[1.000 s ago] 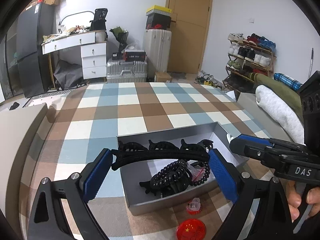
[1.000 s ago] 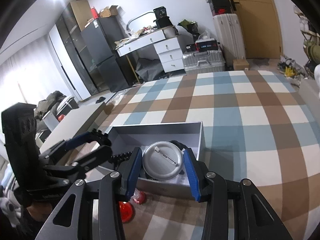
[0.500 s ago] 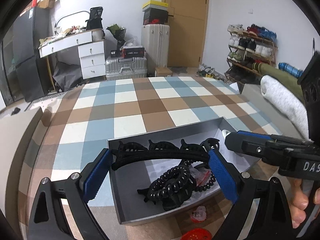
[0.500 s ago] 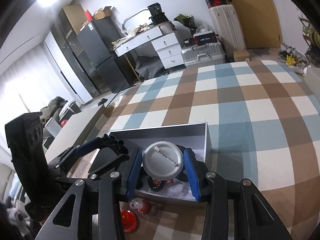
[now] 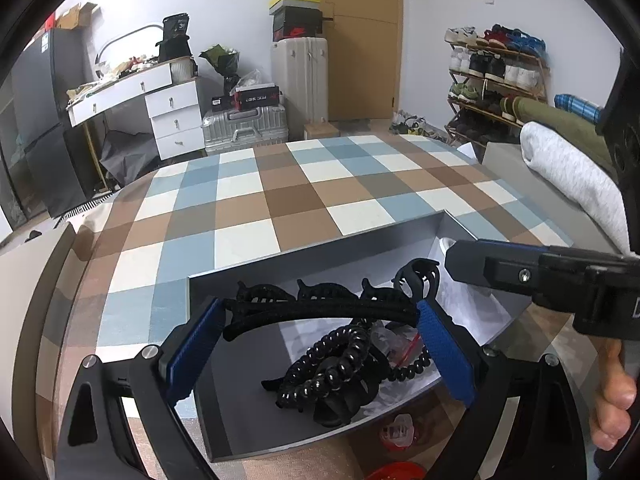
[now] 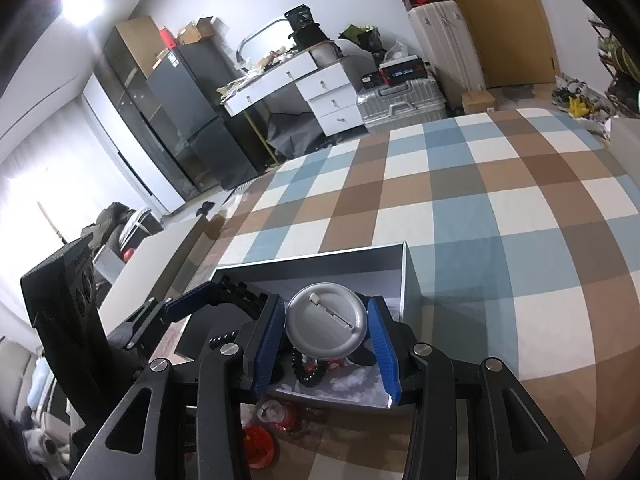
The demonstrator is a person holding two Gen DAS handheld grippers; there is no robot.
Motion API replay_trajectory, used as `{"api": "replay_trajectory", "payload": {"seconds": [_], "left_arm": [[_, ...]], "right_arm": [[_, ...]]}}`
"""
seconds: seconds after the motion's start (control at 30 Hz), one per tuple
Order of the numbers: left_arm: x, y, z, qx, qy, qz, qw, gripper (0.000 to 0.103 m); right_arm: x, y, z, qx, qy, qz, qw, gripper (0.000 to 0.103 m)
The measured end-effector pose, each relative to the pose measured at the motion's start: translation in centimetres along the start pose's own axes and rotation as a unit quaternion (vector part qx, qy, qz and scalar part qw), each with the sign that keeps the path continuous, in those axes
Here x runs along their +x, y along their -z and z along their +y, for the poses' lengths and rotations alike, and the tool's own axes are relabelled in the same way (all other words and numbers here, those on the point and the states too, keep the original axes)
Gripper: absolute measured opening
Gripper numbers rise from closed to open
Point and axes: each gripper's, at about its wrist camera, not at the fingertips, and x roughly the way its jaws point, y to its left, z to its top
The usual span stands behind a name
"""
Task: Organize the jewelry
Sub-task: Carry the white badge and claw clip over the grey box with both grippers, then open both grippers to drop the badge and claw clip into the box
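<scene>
Left gripper (image 5: 320, 320) clamps black headband (image 5: 320, 308) across wide jaws, right gripper (image 6: 326, 332) pinches badge (image 6: 326, 324) edgewise; both poised over box (image 5: 320, 256), likely for drop inside.

Both feeds look evenly lit from here, soft indoor light, no hard shadows on the checked cloth (image 5: 304, 196). In the right wrist view I get a ceiling lamp (image 6: 82, 2) blown out w/ glare, far up-left of the gripper, and a washed-out bright curtain (image 6: 28, 200) at the left edge. Heavy fisheye bend in both: straight lines bow, corners go black. Focus is sharp near the fingers; faint reflection on the grey box (image 5: 320, 252) wall just ahead. No motion blur I can see.
</scene>
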Motion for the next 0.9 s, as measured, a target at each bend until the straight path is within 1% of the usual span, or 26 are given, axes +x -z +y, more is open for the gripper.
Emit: {"api": "replay_trajectory", "payload": {"seconds": [0.3,0.4,0.43,0.47,0.5,0.57,0.6,0.63,0.67,0.73,0.8,0.9], "left_arm": [[-0.1,-0.1,0.1,-0.003,0.006,0.006,1.0,0.094],[-0.4,-0.1,0.2,-0.011,0.014,0.009,0.9998,0.094],[-0.5,0.0,0.3,-0.014,0.018,0.01,0.9997,0.094],[-0.7,0.0,0.3,-0.018,0.023,0.012,0.9995,0.094],[-0.7,0.0,0.4,-0.022,0.026,0.014,0.9993,0.094],[-1.0,0.1,0.5,-0.025,0.031,0.018,0.9991,0.094],[-1.1,0.1,0.5,-0.026,0.034,0.018,0.9989,0.094],[-1.4,0.2,0.5,-0.028,0.038,0.018,0.9987,0.095],[-1.5,0.2,0.6,-0.03,0.042,0.016,0.9986,0.099],[-1.8,0.2,0.5,-0.032,0.05,0.01,0.9982,0.102],[-2.1,0.2,0.5,-0.033,0.048,0.008,0.9983,0.102],[-2.6,0.3,0.7,-0.037,0.051,0.006,0.998,0.102]], "right_arm": [[-0.2,0.1,0.2,-0.001,0.001,0.002,1.0,0.044],[-0.3,0.1,0.2,-0.002,0.003,0.002,1.0,0.044],[-0.5,0.1,0.3,-0.004,0.007,0.001,1.0,0.047],[-0.7,0.1,0.3,-0.005,0.009,-0.002,1.0,0.055],[-1.1,0.1,0.3,-0.005,0.009,-0.007,1.0,0.058],[-1.8,0.1,0.3,-0.004,0.009,-0.012,1.0,0.073],[-2.2,0.1,0.4,-0.005,0.012,-0.016,1.0,0.076],[-2.5,0.1,0.4,-0.007,0.014,-0.018,1.0,0.082],[-2.7,0.1,0.5,-0.011,0.014,-0.019,1.0,0.088],[-3.2,0.2,0.8,-0.024,0.013,-0.02,0.999,0.089],[-3.5,0.4,1.2,-0.038,0.019,-0.024,0.999,0.09],[-3.7,0.5,1.3,-0.046,0.023,-0.024,0.998,0.093]]}}
